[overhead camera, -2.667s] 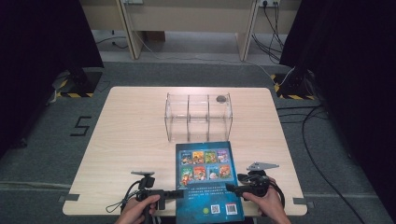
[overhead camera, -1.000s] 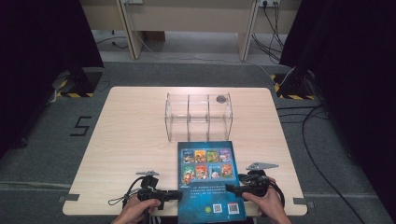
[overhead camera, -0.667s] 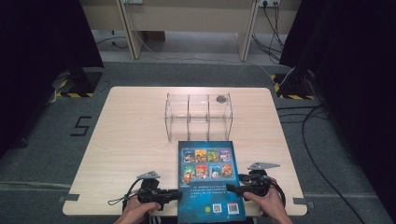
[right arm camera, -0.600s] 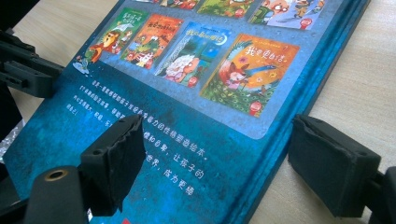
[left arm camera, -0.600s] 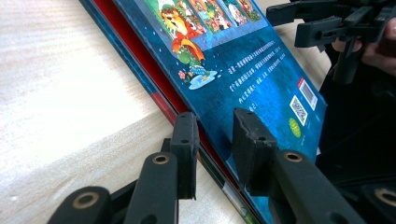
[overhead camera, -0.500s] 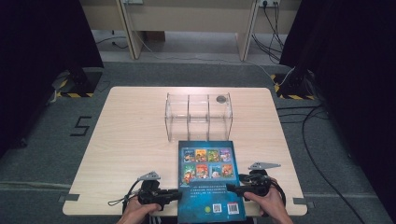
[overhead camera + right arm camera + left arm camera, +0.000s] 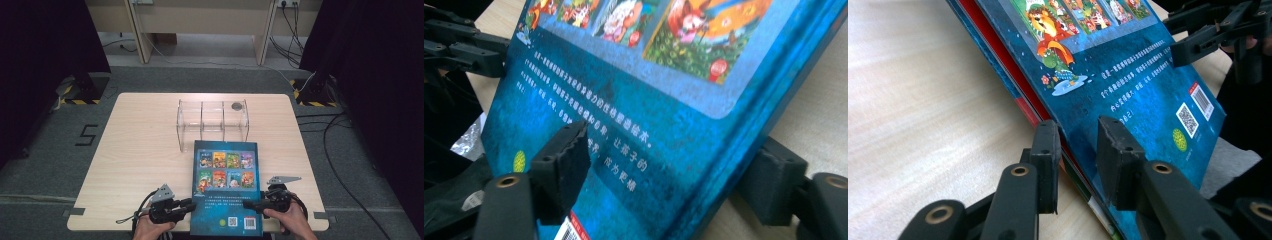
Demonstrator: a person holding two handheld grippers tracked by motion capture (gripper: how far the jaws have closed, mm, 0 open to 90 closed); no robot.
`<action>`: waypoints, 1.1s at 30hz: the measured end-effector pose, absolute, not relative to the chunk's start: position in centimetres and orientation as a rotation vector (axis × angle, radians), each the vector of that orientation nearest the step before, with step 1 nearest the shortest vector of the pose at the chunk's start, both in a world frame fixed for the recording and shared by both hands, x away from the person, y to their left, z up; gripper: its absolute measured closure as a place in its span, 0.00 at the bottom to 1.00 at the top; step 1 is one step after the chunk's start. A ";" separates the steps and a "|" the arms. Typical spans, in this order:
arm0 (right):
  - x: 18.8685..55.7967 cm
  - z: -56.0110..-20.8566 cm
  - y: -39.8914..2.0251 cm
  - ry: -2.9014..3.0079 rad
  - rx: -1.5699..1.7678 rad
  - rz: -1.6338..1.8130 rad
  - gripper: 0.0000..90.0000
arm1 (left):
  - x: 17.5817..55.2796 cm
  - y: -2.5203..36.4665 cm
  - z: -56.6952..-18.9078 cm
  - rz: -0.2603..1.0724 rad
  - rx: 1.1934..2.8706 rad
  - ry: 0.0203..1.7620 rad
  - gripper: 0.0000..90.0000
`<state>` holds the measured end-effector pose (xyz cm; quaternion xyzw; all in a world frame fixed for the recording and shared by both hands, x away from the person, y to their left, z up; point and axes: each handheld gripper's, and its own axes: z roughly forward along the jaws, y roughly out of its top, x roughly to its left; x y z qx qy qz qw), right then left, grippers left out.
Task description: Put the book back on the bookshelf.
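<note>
While the blue book (image 7: 227,187) lies flat at the near edge of the table (image 7: 140,150), its left edge is straddled by the parted jaws of the left gripper (image 7: 1075,145) and its right edge by those of the right gripper (image 7: 674,170); whether either presses it cannot be told. A clear divided box (image 7: 212,122) is seen just beyond.

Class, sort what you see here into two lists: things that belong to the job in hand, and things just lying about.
In the job:
- book, blue cover up, at the near table edge
- left claw, jaws astride the book's edge
- right claw, jaws astride the opposite edge

Lying about:
- clear three-part box
- small round grey thing in it
- table
</note>
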<state>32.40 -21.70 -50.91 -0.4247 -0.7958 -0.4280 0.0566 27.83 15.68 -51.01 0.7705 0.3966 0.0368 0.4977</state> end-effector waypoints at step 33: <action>30.4 -47.8 -20.5 -2.746 -0.965 -1.613 0.57 | 27.8 16.2 -48.8 0.437 1.797 0.780 0.81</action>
